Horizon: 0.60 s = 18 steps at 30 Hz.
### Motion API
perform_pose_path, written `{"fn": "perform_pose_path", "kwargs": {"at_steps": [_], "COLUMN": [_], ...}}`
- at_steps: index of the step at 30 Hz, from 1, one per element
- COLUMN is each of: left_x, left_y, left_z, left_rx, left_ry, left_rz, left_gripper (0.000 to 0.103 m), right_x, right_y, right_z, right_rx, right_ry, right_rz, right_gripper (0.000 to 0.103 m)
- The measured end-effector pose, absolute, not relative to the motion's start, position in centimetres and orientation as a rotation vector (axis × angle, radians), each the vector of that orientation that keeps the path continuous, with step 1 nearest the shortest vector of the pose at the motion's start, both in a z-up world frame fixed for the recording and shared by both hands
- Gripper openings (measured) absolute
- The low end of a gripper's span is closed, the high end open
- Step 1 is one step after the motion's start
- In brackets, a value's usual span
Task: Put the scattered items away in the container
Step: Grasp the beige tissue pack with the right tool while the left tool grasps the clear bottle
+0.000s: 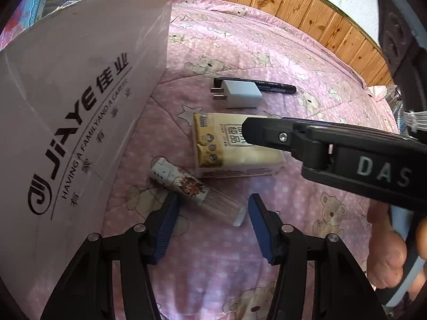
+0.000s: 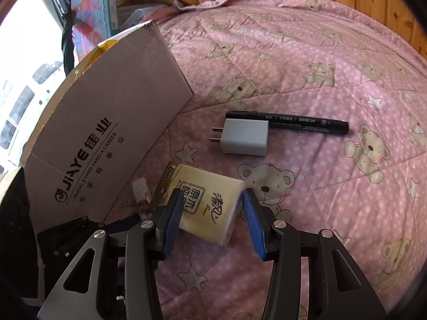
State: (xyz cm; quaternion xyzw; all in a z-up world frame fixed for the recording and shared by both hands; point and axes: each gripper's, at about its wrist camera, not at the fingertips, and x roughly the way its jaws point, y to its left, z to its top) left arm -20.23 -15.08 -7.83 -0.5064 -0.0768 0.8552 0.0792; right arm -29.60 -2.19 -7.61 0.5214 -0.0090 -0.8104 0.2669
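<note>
The left gripper (image 1: 213,213) is seen lowest in the left wrist view, its blue-padded fingers (image 1: 165,229) spread apart and held low over the pink bear-print quilt (image 1: 280,45). Between the fingertips the capped end of a clear toothpick tube (image 1: 194,189) is framed; the tube lies on its side on the quilt, slanting up and left toward the box, and no contact with either pad can be made out.

The right gripper (image 2: 213,213) is likewise held with its fingers apart, set to either side of a yellow tissue pack (image 2: 205,205) that lies flat on the quilt. The left pad is seen against or just beside the pack's edge; the right pad stands just clear of it. In the left wrist view this gripper's black body is seen reaching in from the right above the same pack, with part of a hand (image 1: 387,250) behind it.

Beyond the pack, a white charger plug (image 2: 245,137) is found with its prongs pointing left, touching a black marker pen (image 2: 288,122) lying just behind it.

A cardboard box (image 2: 112,144), printed JIAYE, stands at the left on the quilt, just beside the tube. Its inside is not shown in either view.
</note>
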Motion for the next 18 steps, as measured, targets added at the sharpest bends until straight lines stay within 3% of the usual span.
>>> {"fn": "perform_pose_path", "kwargs": {"at_steps": [1,2,3,4,7,9,10,11,12,14,15,17,18], "left_x": [-20.1,-20.0,-19.8,-19.6,-19.2,-19.0,-19.0,-19.1,-19.2,-19.6,-19.6,-19.5,-19.4], "left_y": [-15.7,-16.3,-16.6,-17.0,-18.0,-18.4,-18.4,-18.3,-18.2,-17.7,-17.4,-17.4,-17.7], "left_z": [-7.8,-7.8,-7.7,-7.7,-7.7,-7.6,-7.6,-7.7,-7.7,-7.7,-7.8,-7.7,-7.7], "left_rx": [-1.506,-1.507,-1.503,-1.507,-1.521,-1.523,-1.519,-1.511,-1.497,-1.482,-1.487,-1.504,-1.506], "left_ry": [-0.236,-0.244,-0.246,-0.249,-0.265,-0.274,-0.275,-0.28,-0.285,-0.252,-0.219,-0.146,-0.135], "left_rz": [2.572,2.575,2.573,2.573,2.579,2.576,2.575,2.568,2.565,2.586,2.594,2.62,2.619], "left_gripper": [0.036,0.035,0.035,0.035,0.035,0.035,0.04,0.048,0.051,0.053,0.05,0.028,0.026], "right_x": [-29.5,-29.2,-28.9,-28.5,-26.5,-25.3,-25.0,-24.9,-25.0,-25.5,-25.9,-26.6,-27.0], "right_y": [-2.1,-1.8,-1.1,-0.3,2.2,2.7,2.6,2.4,1.9,0.3,-0.8,-3.0,-4.1], "right_z": [-7.8,-7.8,-7.7,-7.7,-8.1,-8.0,-7.7,-7.2,-6.6,-6.0,-5.8,-6.3,-6.9], "right_rx": [1.396,1.392,1.396,1.413,1.459,1.453,1.427,1.387,1.344,1.276,1.24,1.195,1.192], "right_ry": [-0.028,-0.046,-0.087,-0.137,-0.221,-0.18,-0.137,-0.086,-0.026,0.118,0.195,0.352,0.427], "right_rz": [-2.172,-2.162,-2.154,-2.143,-2.119,-2.125,-2.138,-2.147,-2.16,-2.154,-2.13,-2.056,-2.011], "right_gripper": [0.042,0.035,0.02,0.014,0.01,0.014,0.023,0.035,0.055,0.059,0.059,0.06,0.06]}}
